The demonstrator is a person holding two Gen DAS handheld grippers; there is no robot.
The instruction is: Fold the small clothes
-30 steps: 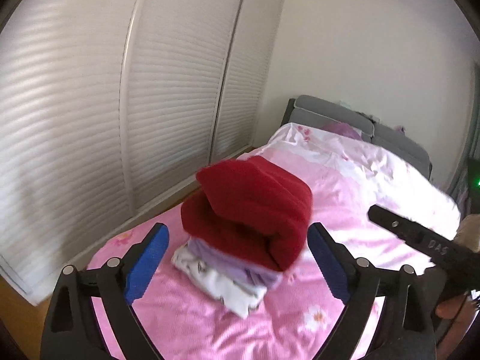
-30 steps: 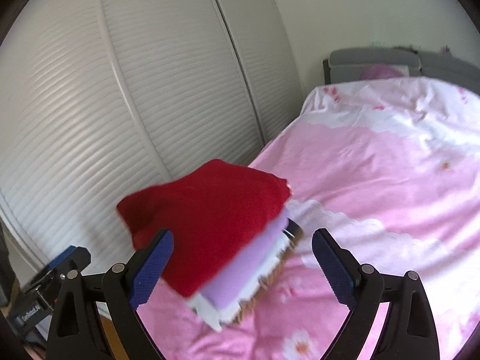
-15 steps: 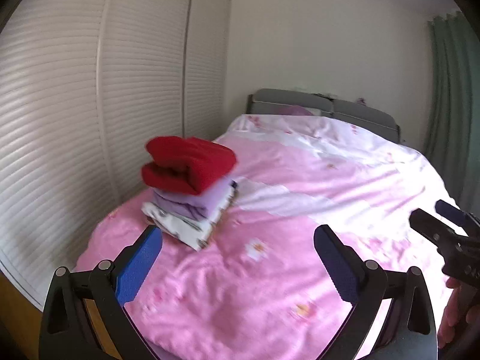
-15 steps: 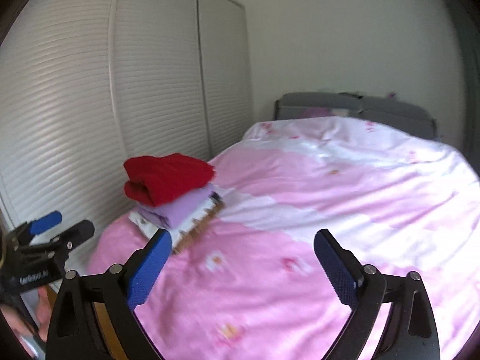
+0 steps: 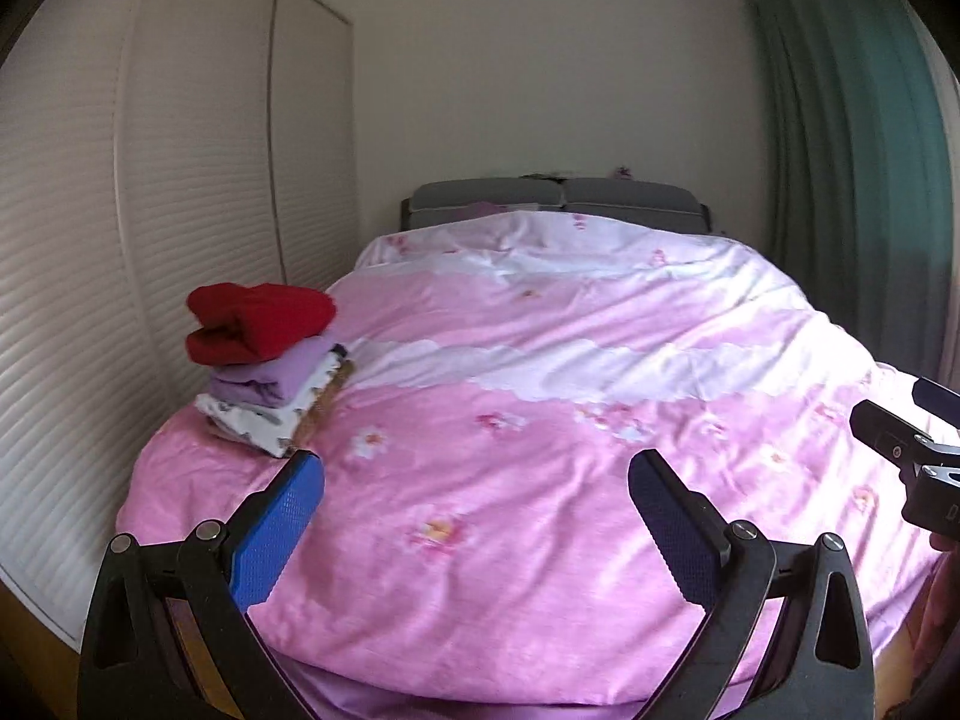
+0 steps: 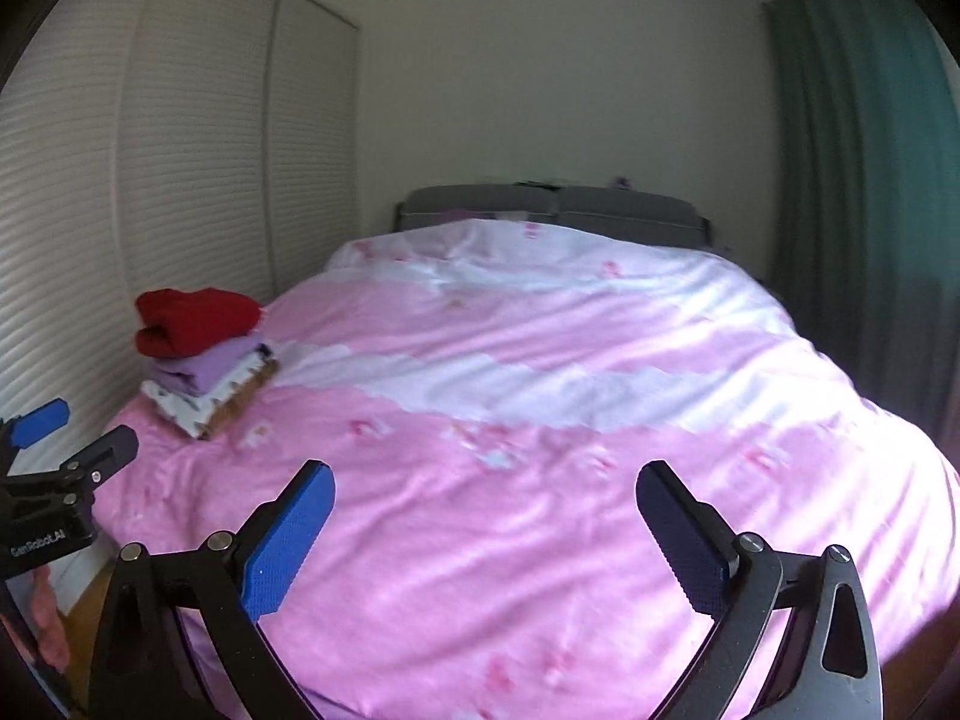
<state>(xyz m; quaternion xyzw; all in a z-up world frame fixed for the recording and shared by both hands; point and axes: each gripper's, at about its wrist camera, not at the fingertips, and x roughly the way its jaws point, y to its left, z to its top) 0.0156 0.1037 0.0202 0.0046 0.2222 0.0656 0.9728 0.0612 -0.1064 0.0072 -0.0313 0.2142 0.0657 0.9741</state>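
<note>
Bedroom: pink flowered duvet [image 5: 540, 480] over the whole bed, slatted wardrobe doors [image 5: 198, 210] along the left side, grey headboard [image 5: 558, 201] at the far end, green curtain [image 5: 852, 180] on the right.

Stack of folded clothes [image 5: 270, 372] sits at the left edge of the bed, toward the foot corner. Red knit piece [image 5: 258, 321] on top, lilac piece [image 5: 270, 375] under it, white printed piece [image 5: 252, 420] below that, and a brown edge showing at the bottom. Layers roughly squared; the red one bulges a little.

Change since a second ago: both cameras then had the stack close, filling the space between the fingers. Now it is small and off to the left in both views, well apart from either tool. Both hands have pulled back toward the foot of the bed.

Left gripper [image 5: 477, 498]: jaws have just been opening and stand wide, nothing between them but duvet. Right gripper [image 6: 483, 510]: same, jaws have just been opening, wide, empty. Each tool shows at the edge of the other's view.

Reading: the stack looks set down and released. No loose garment visible anywhere on the duvet, so this pile is likely done, unless more clothes lie out of frame.
</note>
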